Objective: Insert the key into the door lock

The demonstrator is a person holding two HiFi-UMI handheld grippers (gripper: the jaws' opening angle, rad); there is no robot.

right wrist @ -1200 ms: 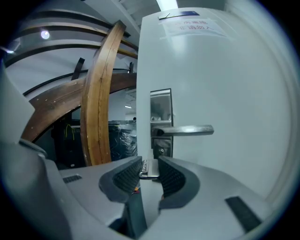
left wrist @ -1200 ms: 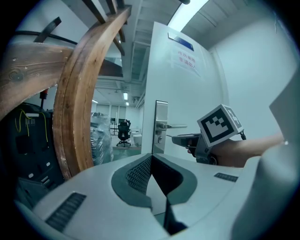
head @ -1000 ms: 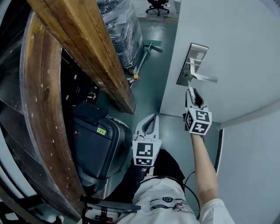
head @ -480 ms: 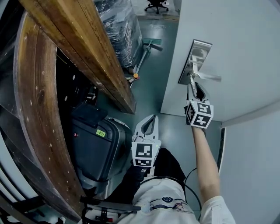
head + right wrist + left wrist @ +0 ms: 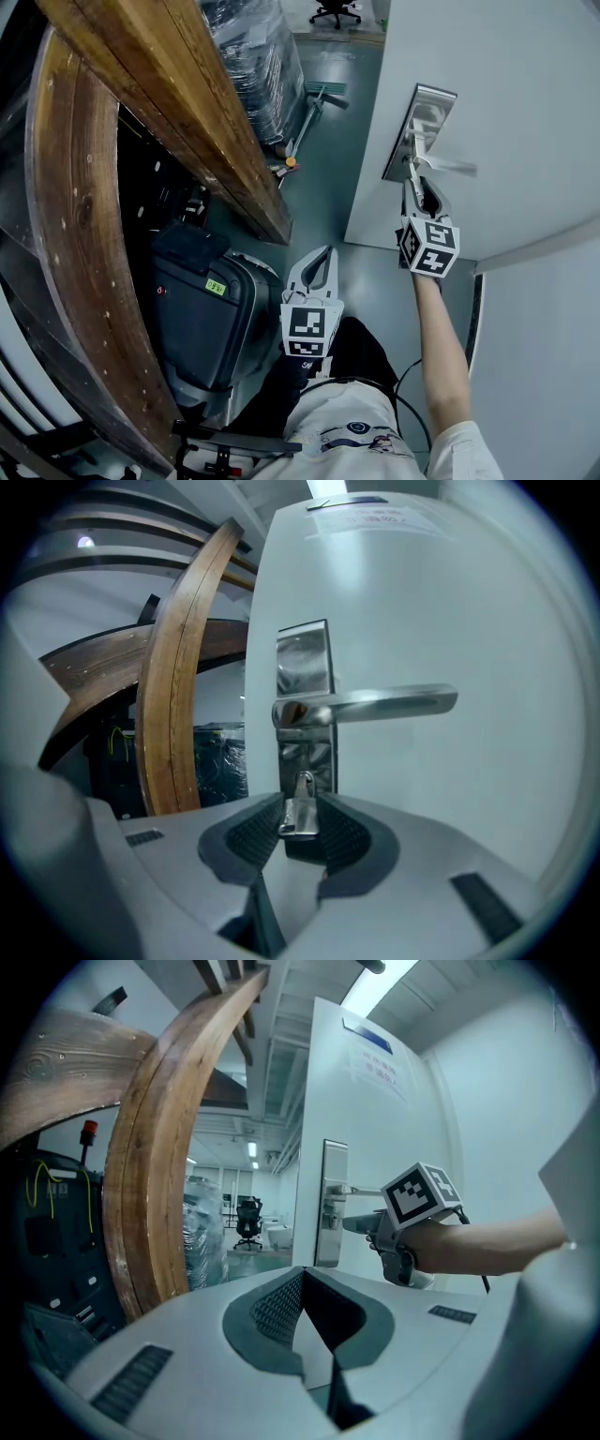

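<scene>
A white door (image 5: 506,112) carries a steel lock plate (image 5: 419,131) with a lever handle (image 5: 445,167). My right gripper (image 5: 412,185) is raised to the plate just under the handle. In the right gripper view a silver key (image 5: 300,813) sits between the pads of my right gripper (image 5: 300,808). Its blade points at the keyhole (image 5: 305,780) below the handle (image 5: 375,705); I cannot tell how deep the blade is. My left gripper (image 5: 328,251) hangs low near the person's body. Its fingertips meet, and nothing is held in the left gripper (image 5: 302,1274).
Curved wooden beams (image 5: 187,103) fill the left side. A black suitcase (image 5: 202,319) stands below them. A wrapped pallet (image 5: 253,56), a floor squeegee (image 5: 314,103) and an office chair (image 5: 337,11) lie farther back on the green floor.
My right gripper has moved with the key up to the lock plate, closing the gap under the handle. The left gripper has barely shifted.
</scene>
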